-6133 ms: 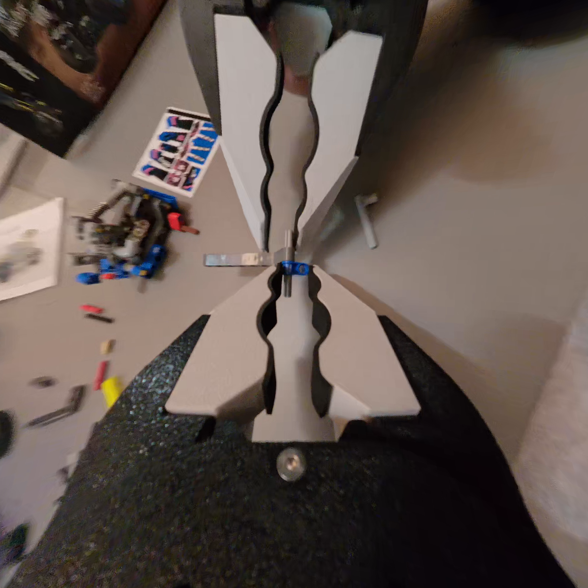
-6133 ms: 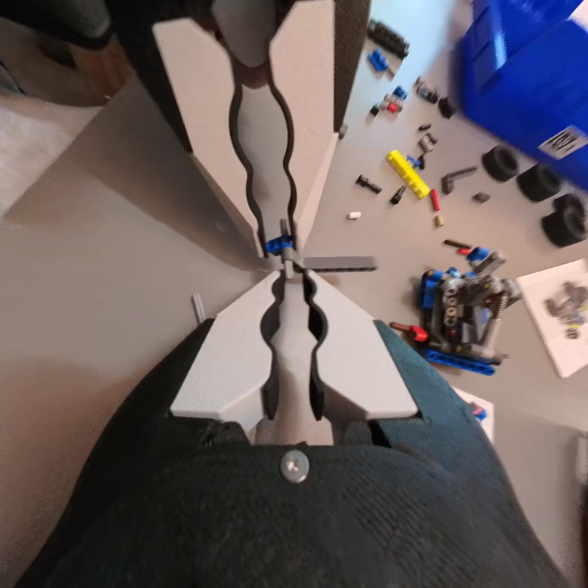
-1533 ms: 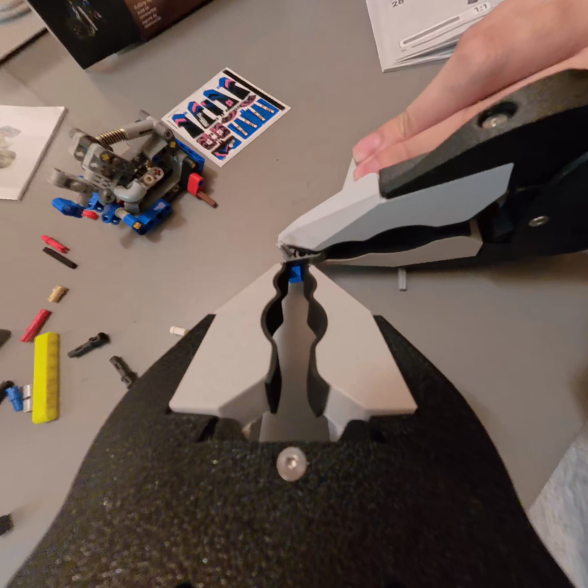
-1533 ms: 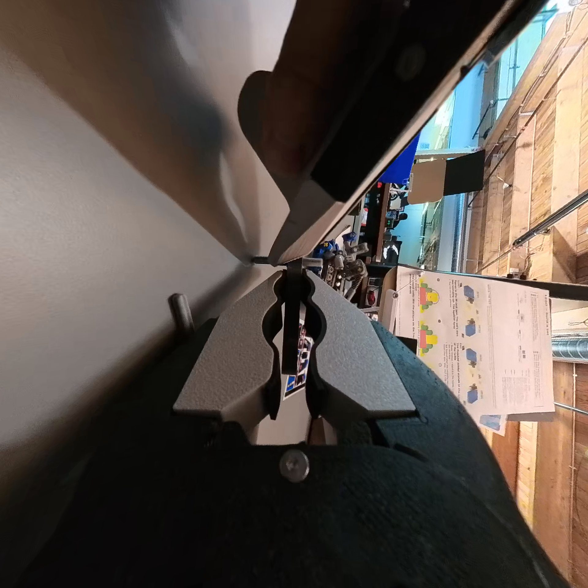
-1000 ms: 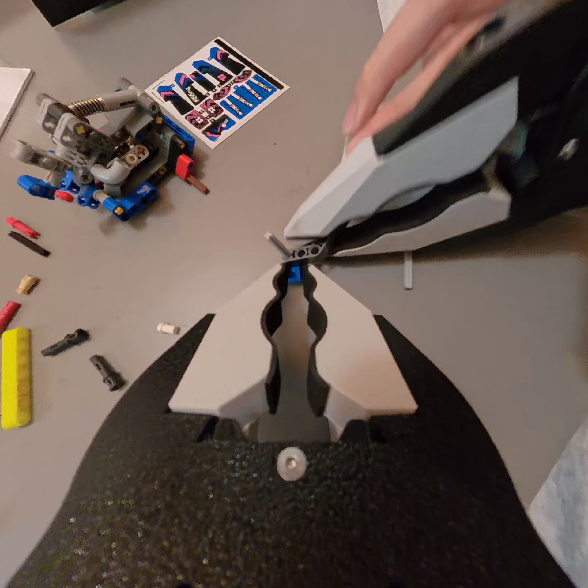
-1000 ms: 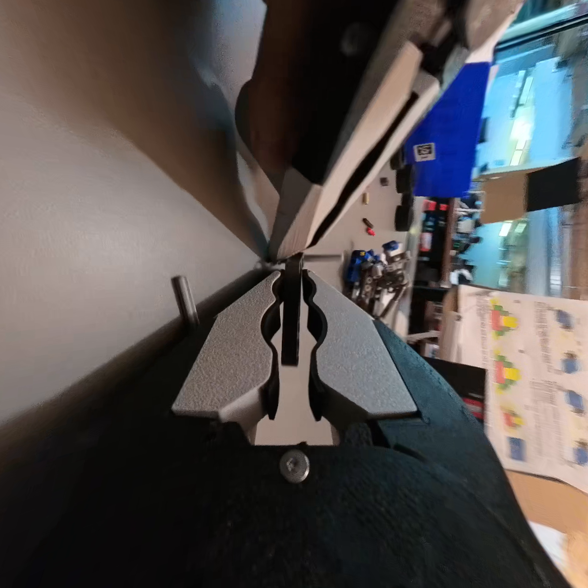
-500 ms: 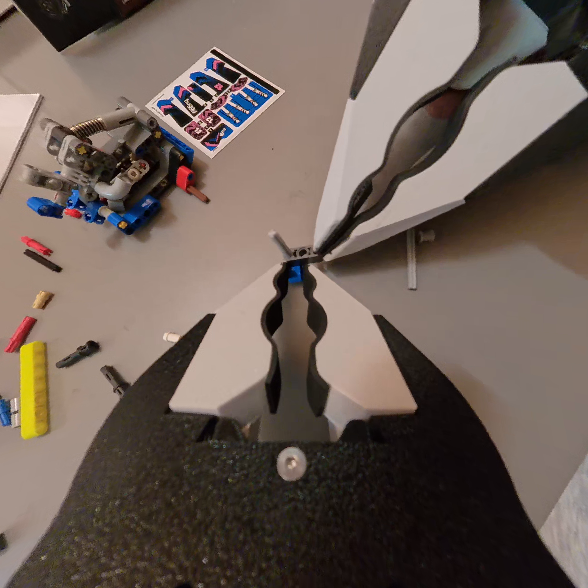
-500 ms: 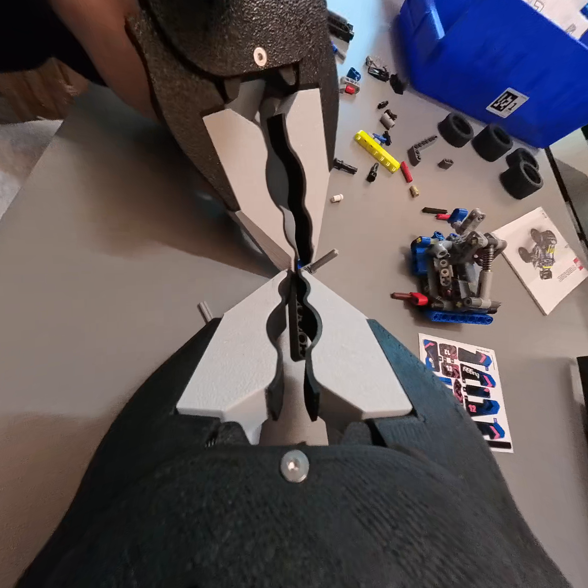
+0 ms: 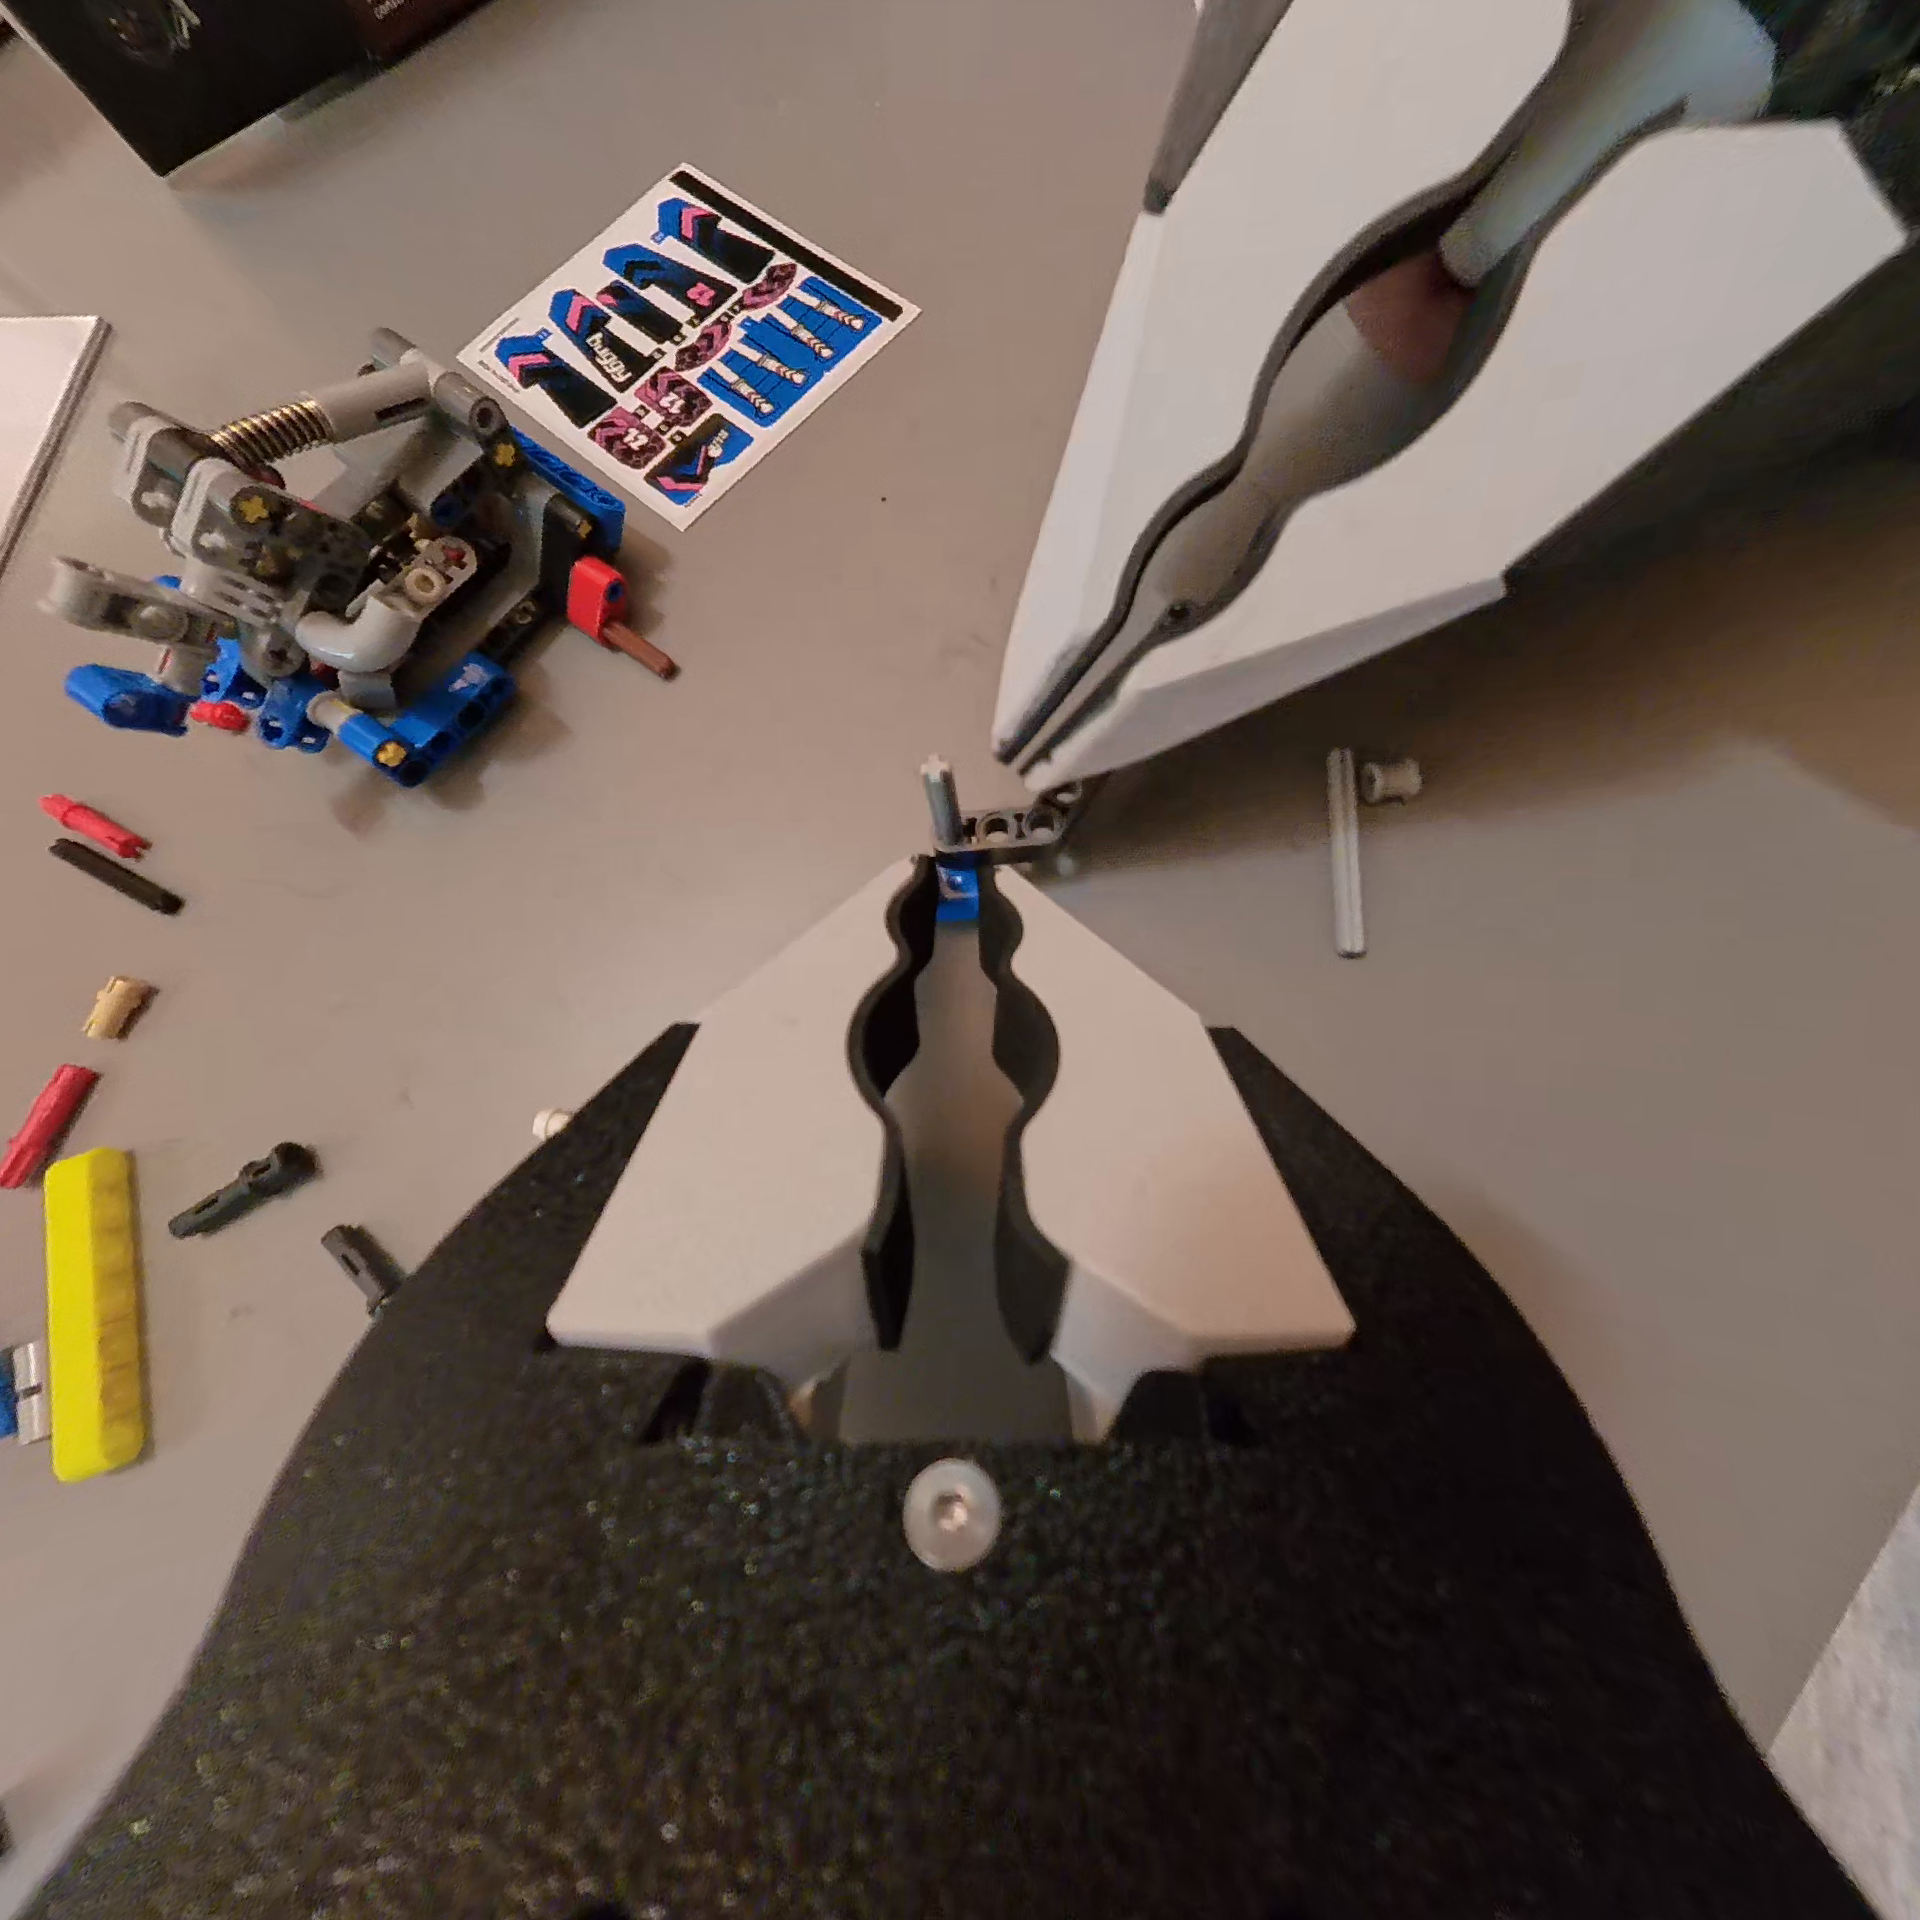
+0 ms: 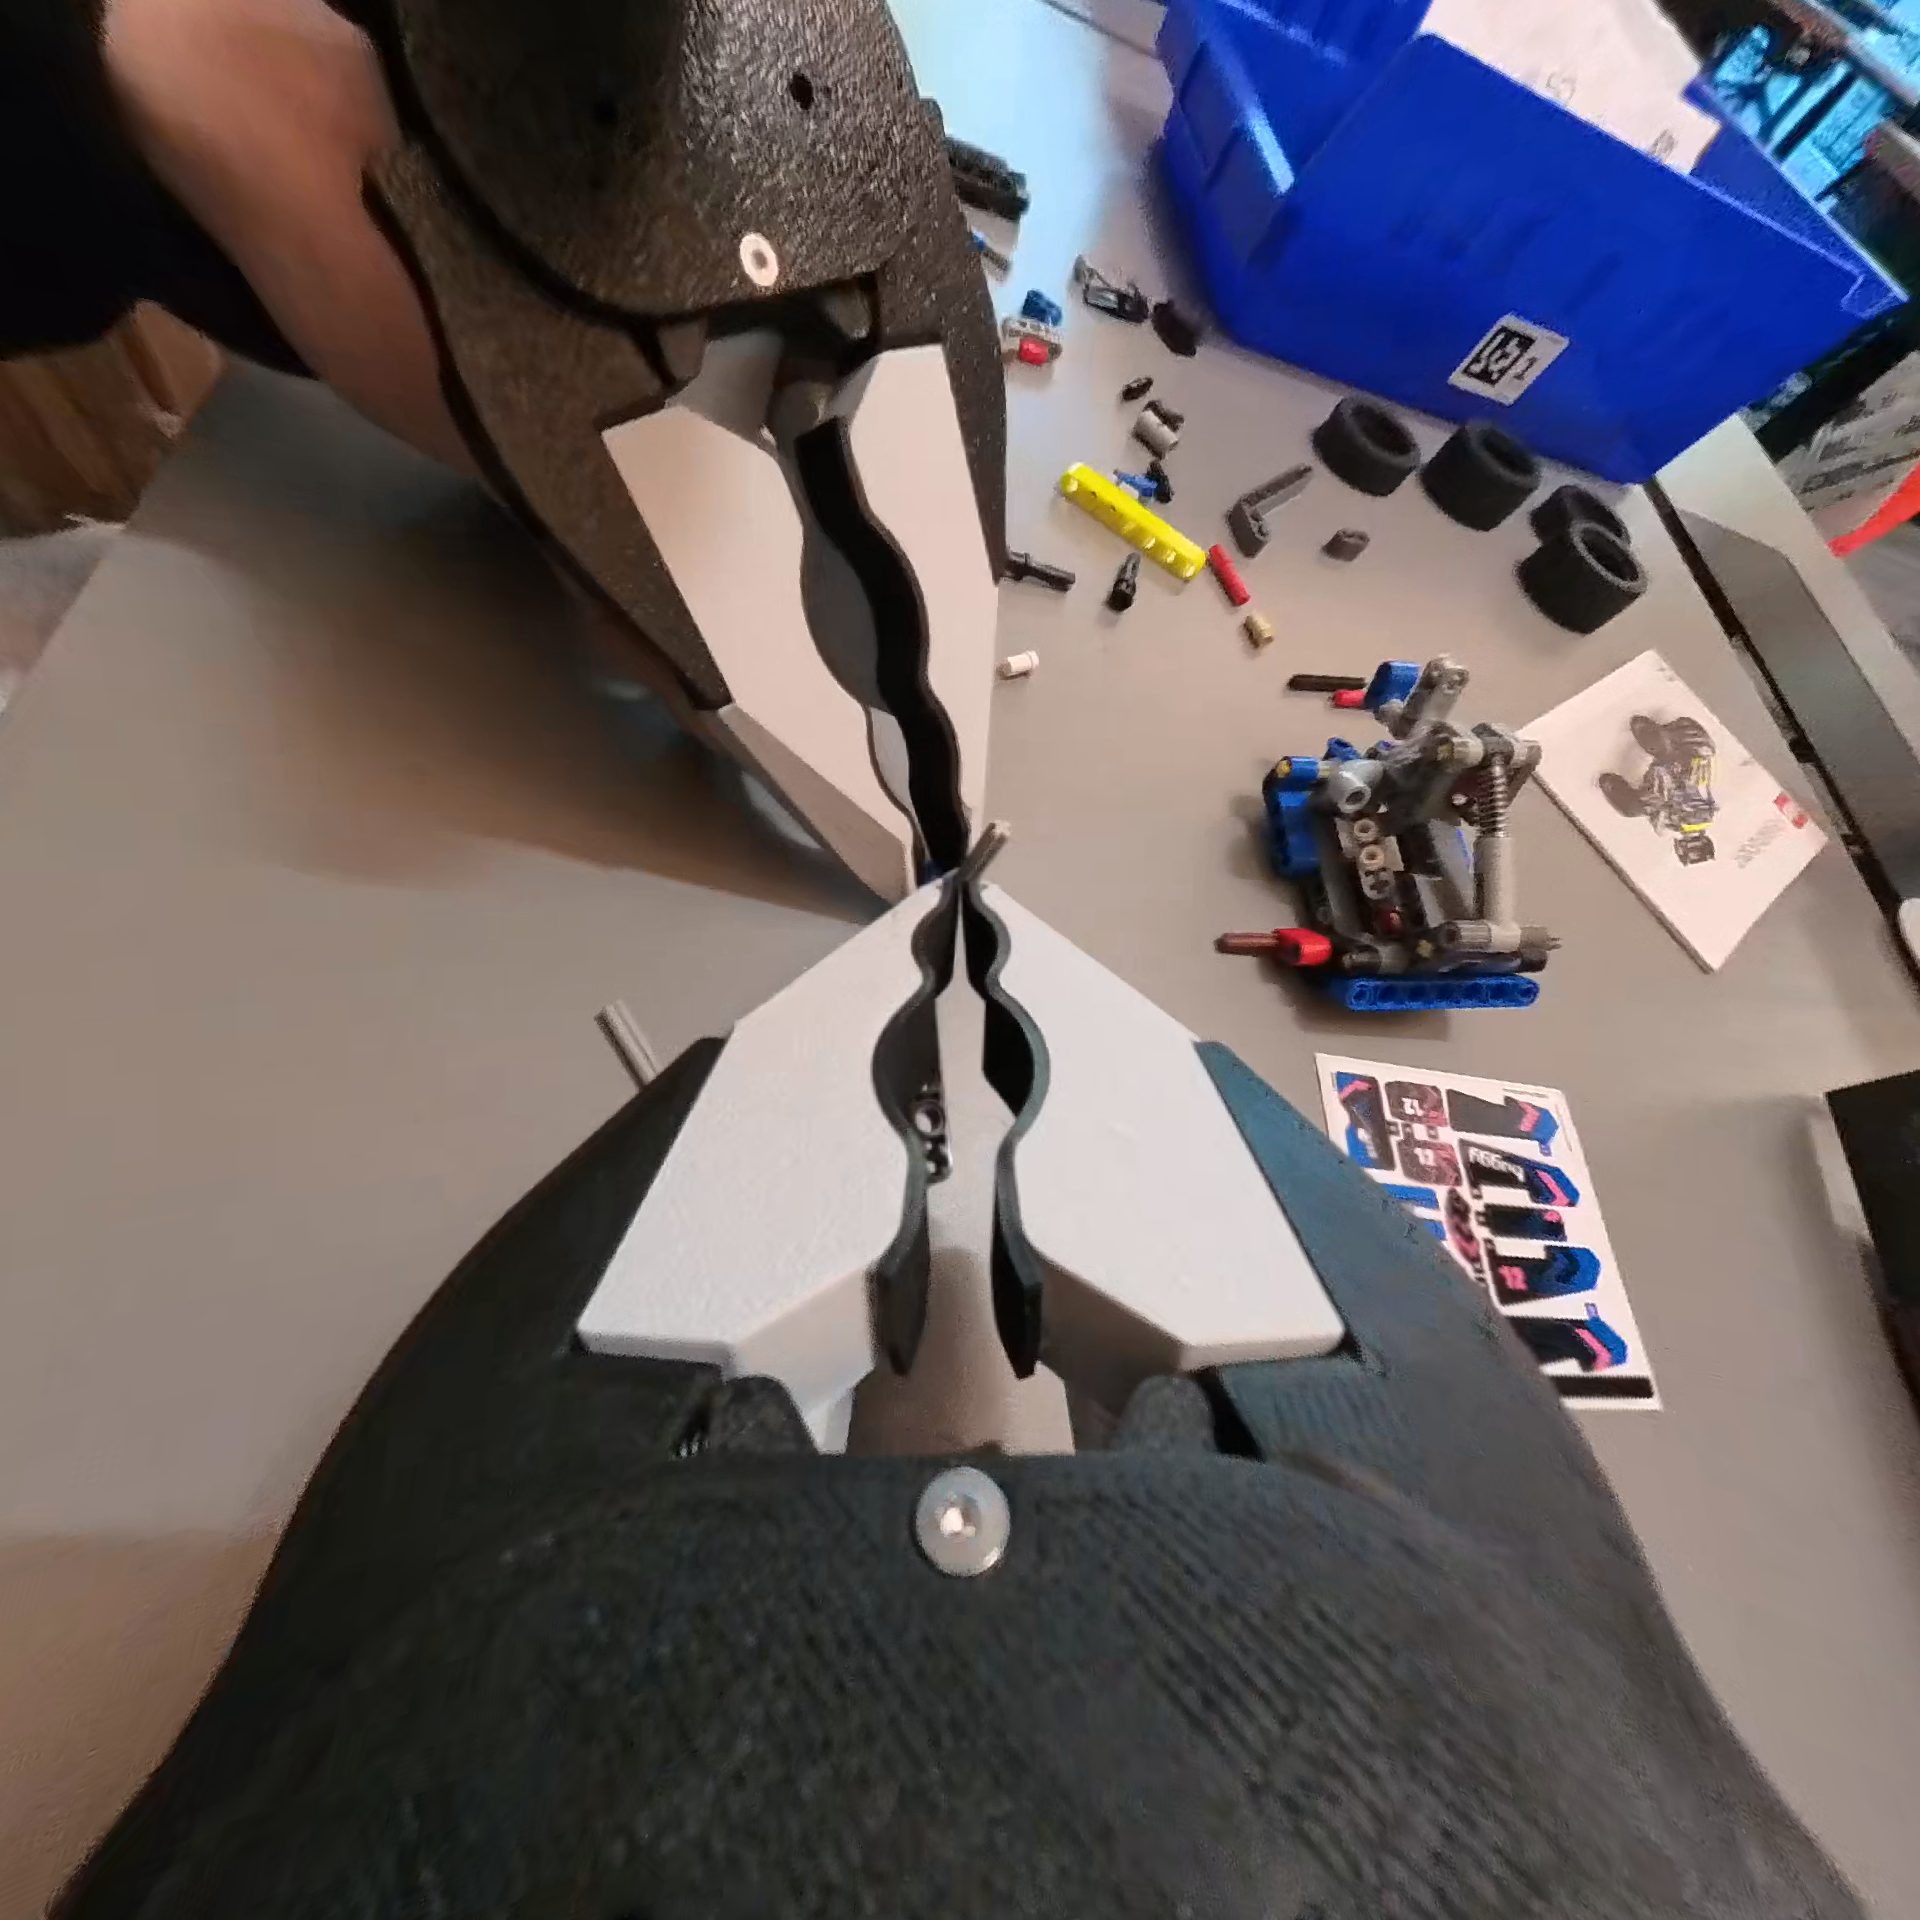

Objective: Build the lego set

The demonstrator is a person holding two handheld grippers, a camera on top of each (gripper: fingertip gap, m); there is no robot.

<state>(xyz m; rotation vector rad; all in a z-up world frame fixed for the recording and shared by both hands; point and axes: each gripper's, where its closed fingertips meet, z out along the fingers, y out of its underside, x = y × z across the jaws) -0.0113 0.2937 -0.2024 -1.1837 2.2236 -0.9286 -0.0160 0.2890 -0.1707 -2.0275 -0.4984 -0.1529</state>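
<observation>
My left gripper [image 9: 956,868] is shut on a small blue connector [image 9: 956,896] that carries a short grey axle [image 9: 940,800] pointing up. My right gripper [image 10: 961,894] is shut on a dark grey holed beam [image 10: 930,1127], which runs back between its fingers. In the left wrist view the beam's end [image 9: 1013,826] sits on the axle just above the blue connector, and the right gripper [image 9: 1029,758] comes in from the upper right. The two grippers meet tip to tip above the grey table [image 9: 1558,1039]. The part-built blue and grey buggy [image 9: 312,582] stands to the left.
A sticker sheet [image 9: 691,343] lies behind the buggy [image 10: 1403,852]. Loose pins and a yellow beam [image 9: 94,1309] lie at the left. A grey axle [image 9: 1345,852] and bush [image 9: 1387,774] lie at the right. A blue bin [image 10: 1507,208], black tyres [image 10: 1475,478] and a booklet [image 10: 1683,800] show in the right wrist view. Left and right tips are no more than a few centimetres apart. Between my left fingertips and the buggy [image 10: 1403,852] there is roughly 11 centimetres. It turns up in the left wrist view [image 9: 409,532] as well.
The right gripper has rolled from lying on its side to flat and swung round, still holding the beam. The grey axle now stands more upright. The left gripper stayed shut on the blue connector.
</observation>
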